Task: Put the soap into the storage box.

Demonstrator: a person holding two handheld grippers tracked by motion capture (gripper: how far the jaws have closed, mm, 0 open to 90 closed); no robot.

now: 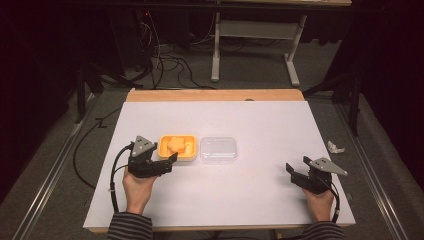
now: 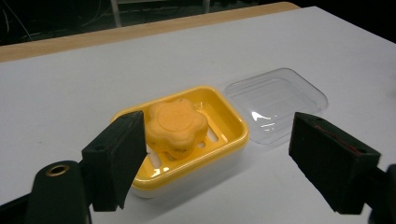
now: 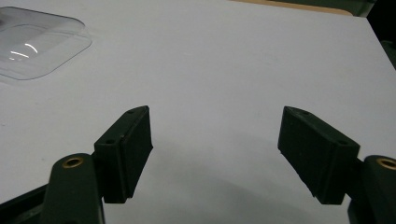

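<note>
- Left gripper (image 1: 172, 161) low over counter (image 1: 250, 190), jaws spread wide & empty, aimed at yellow soap dish (image 1: 177, 148); left jaw tip just beside dish's near rim.
- Right gripper (image 1: 295, 172) well apart at counter's right side, jaws released, nothing between.
- Dish holds orange flower-shaped soap (image 1: 176, 144), sitting in middle.
- Clear lid (image 1: 218, 148) lies empty on counter, just right of dish.

High view looks down on the table (image 1: 260, 190); both close gripper views share the clear lid (image 2: 275, 103).

Orange soap (image 2: 176, 122), yellow soap dish (image 2: 232, 122)
</note>
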